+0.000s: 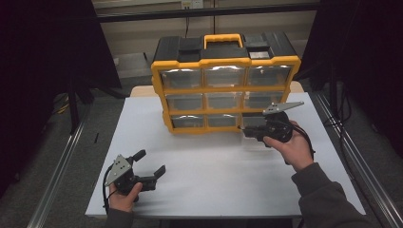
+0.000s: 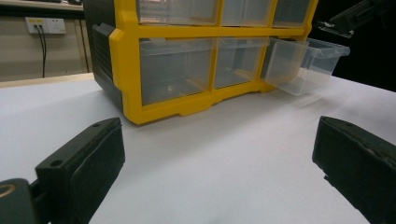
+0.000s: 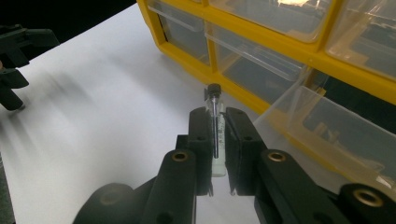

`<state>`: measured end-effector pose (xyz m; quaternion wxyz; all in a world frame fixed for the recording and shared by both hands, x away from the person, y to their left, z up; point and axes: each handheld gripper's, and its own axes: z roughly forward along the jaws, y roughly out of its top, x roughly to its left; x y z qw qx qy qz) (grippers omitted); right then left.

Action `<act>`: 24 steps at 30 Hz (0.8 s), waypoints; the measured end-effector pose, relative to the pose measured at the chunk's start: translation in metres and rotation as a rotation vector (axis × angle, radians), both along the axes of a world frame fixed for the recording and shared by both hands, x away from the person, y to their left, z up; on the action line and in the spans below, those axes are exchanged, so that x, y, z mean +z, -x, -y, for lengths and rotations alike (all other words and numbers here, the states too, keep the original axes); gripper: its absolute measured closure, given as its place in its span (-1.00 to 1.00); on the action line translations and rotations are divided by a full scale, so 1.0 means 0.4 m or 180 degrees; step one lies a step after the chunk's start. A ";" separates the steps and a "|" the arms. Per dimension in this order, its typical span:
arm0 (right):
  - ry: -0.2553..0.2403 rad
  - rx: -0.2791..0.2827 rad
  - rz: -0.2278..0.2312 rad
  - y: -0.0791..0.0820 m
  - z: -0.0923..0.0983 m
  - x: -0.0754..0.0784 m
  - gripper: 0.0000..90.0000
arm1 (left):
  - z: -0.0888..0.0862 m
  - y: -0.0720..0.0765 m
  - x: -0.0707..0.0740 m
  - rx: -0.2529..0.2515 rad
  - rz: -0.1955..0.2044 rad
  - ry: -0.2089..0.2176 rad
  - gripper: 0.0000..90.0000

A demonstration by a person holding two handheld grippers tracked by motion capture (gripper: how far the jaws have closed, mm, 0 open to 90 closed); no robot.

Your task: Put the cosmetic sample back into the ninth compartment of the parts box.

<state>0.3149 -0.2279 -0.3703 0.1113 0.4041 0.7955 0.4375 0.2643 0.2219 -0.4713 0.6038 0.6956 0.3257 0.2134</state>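
Observation:
A yellow and black organizer (image 1: pixel 223 80) with clear drawers stands at the back of the white table (image 1: pixel 214 180). Its bottom right drawer (image 3: pixel 327 126) is pulled out, as the left gripper view also shows (image 2: pixel 306 63). My right gripper (image 3: pixel 217 116) is shut on a small clear vial (image 3: pixel 215 105) with a black cap, held upright between the pads just in front of that drawer. In the high view the right gripper (image 1: pixel 248 133) sits at the organizer's lower right corner. My left gripper (image 1: pixel 152 162) rests low at the table's front left, its jaws wide open with nothing between them (image 2: pixel 217 140).
Metal rails (image 1: pixel 57 175) run along the floor on both sides of the table. Dark curtains hang left and right. A wall socket (image 2: pixel 45 25) with cables is behind the organizer. Bare white tabletop lies between the two grippers.

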 end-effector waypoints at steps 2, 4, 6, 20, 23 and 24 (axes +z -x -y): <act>-0.0003 -0.0002 0.0008 -0.002 0.002 0.001 0.81 | -0.001 0.000 0.001 0.0011 0.0018 -0.0019 -0.94; -0.0017 -0.0024 -0.0007 -0.003 0.003 0.003 0.81 | 0.000 0.001 0.001 -0.0002 0.0002 0.0002 -0.94; -0.0005 -0.0018 0.0014 -0.007 0.004 0.003 0.81 | -0.001 0.001 0.002 0.0004 0.0003 -0.0007 -0.94; -0.0012 -0.0117 0.0043 -0.022 0.016 0.004 0.81 | -0.004 0.001 0.001 -0.0015 0.0012 -0.0005 -0.94; 0.0004 -0.0138 0.0034 -0.024 0.020 0.002 0.81 | -0.004 0.001 0.001 -0.0008 0.0006 0.0004 -0.94; -0.0002 -0.0130 0.0047 -0.026 0.021 0.001 0.81 | -0.004 0.002 0.002 -0.0012 0.0008 0.0008 -0.94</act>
